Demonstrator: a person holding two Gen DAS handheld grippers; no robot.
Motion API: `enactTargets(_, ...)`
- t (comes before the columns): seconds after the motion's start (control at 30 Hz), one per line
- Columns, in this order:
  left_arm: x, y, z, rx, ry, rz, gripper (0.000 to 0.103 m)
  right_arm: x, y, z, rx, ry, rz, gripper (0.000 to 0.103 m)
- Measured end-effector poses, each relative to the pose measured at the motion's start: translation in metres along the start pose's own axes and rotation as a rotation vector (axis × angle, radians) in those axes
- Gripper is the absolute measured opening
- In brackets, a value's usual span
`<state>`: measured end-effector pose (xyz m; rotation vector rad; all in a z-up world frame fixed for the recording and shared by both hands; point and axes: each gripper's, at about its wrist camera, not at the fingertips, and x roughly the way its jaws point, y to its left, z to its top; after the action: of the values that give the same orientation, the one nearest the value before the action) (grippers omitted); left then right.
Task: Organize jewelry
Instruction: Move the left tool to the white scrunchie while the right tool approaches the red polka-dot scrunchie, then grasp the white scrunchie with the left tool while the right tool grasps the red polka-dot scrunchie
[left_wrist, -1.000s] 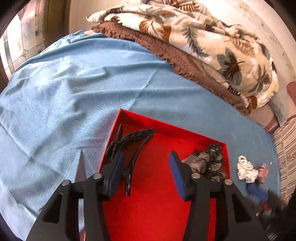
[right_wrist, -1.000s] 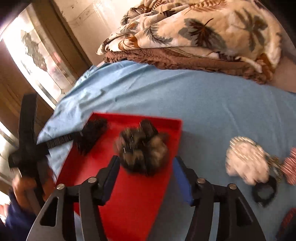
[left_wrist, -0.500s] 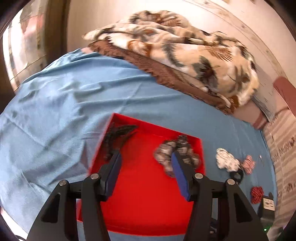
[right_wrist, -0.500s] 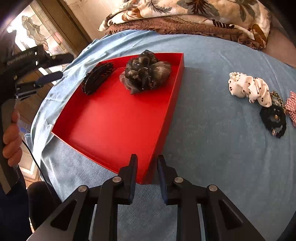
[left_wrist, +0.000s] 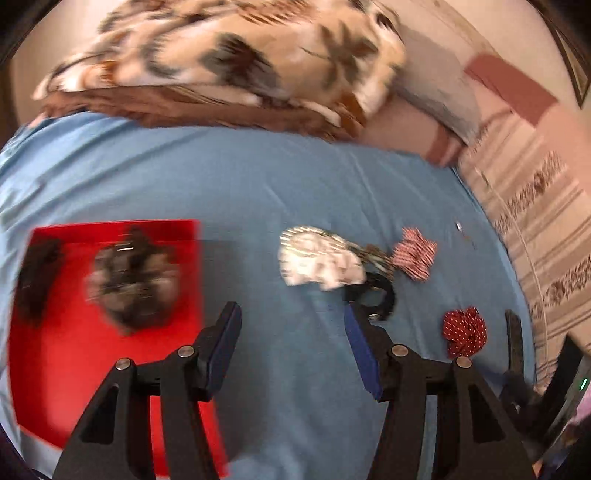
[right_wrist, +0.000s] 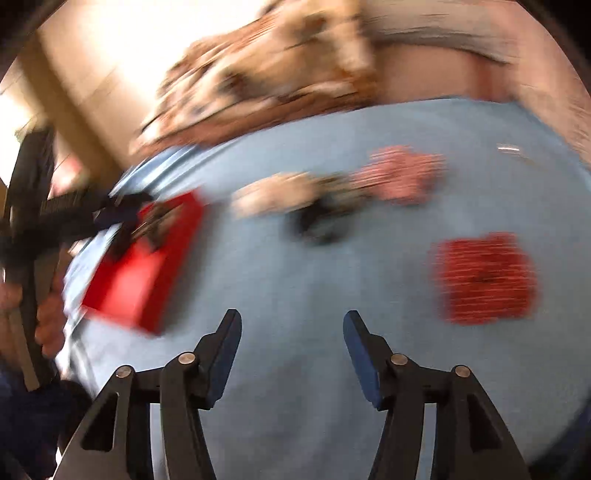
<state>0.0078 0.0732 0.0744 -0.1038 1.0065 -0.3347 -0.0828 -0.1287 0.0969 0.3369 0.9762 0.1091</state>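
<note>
A red tray (left_wrist: 74, 354) lies on the blue sheet and holds a grey-black scrunchie (left_wrist: 133, 284) and a black hair clip (left_wrist: 35, 280). Right of it lie a white dotted scrunchie (left_wrist: 317, 262), a black ring-shaped tie (left_wrist: 380, 295), a red-white checked bow (left_wrist: 415, 253) and a red dotted scrunchie (left_wrist: 463, 330). My left gripper (left_wrist: 291, 325) is open and empty above the sheet, short of the white scrunchie. My right gripper (right_wrist: 291, 332) is open and empty over bare sheet; its blurred view shows the tray (right_wrist: 144, 258) at left and the red dotted scrunchie (right_wrist: 484, 277) at right.
A folded leaf-print blanket (left_wrist: 229, 62) on a brown blanket lies at the back of the bed. A striped cloth (left_wrist: 546, 229) borders the sheet on the right. The left handset and the hand holding it (right_wrist: 37, 236) show at the left of the right wrist view.
My left gripper has swung right, off the tray toward the loose scrunchies. My right gripper has opened from nearly shut and also swung right, away from the tray's corner. Both views are motion-blurred.
</note>
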Motion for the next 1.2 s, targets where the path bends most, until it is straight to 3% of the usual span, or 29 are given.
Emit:
enactTargets(0.07, 0.022, -0.012, 0.004, 0.015, 0.031, -0.010, 0.057, -0.009, -0.040, 0.007, 0.064, -0.043, -0.084, 0.069)
enactTargets(0.23, 0.070, -0.027, 0.015, 0.039, 0.078, 0.010, 0.057, -0.010, -0.102, 0.013, 0.188, -0.089, -0.140, 0.073)
enactTargets(0.5, 0.102, -0.030, 0.025, 0.039, 0.112, 0.032, 0.055, 0.015, -0.114, 0.009, 0.233, -0.056, -0.092, 0.073)
enactTargets(0.57, 0.103, -0.030, 0.024, 0.038, 0.117, 0.033, 0.024, 0.019, -0.117, 0.010, 0.234, -0.053, -0.084, 0.073)
enactTargets(0.6, 0.105, -0.032, 0.024, 0.038, 0.131, 0.030, 0.013, 0.020, -0.118, 0.010, 0.238, -0.049, -0.074, 0.073)
enactTargets(0.63, 0.104, -0.032, 0.023, 0.036, 0.133, 0.030, 0.013, 0.022, -0.116, 0.009, 0.240, -0.047, -0.070, 0.073)
enactTargets(0.67, 0.102, -0.033, 0.022, 0.037, 0.125, 0.034, 0.013, 0.022, -0.116, 0.009, 0.239, -0.049, -0.064, 0.068)
enactTargets(0.7, 0.097, -0.035, 0.020, 0.045, 0.116, 0.031, 0.013, 0.023, -0.115, 0.008, 0.236, -0.048, -0.053, 0.051)
enactTargets(0.77, 0.082, -0.040, 0.016, 0.057, 0.101, 0.016, 0.013, 0.027, -0.115, 0.008, 0.230, -0.031, -0.042, 0.030)
enactTargets(0.87, 0.053, -0.048, 0.006, 0.066, 0.070, -0.016, 0.013, 0.025, -0.113, 0.007, 0.229, -0.042, -0.032, 0.019)
enactTargets(1.07, -0.007, -0.057, -0.021, 0.040, 0.013, -0.118, 0.013, 0.017, -0.109, 0.005, 0.228, -0.066, -0.009, 0.014)
enactTargets(1.2, -0.031, -0.054, -0.038, 0.006, 0.001, -0.140, 0.013, 0.008, -0.105, 0.000, 0.250, -0.081, 0.021, 0.014)
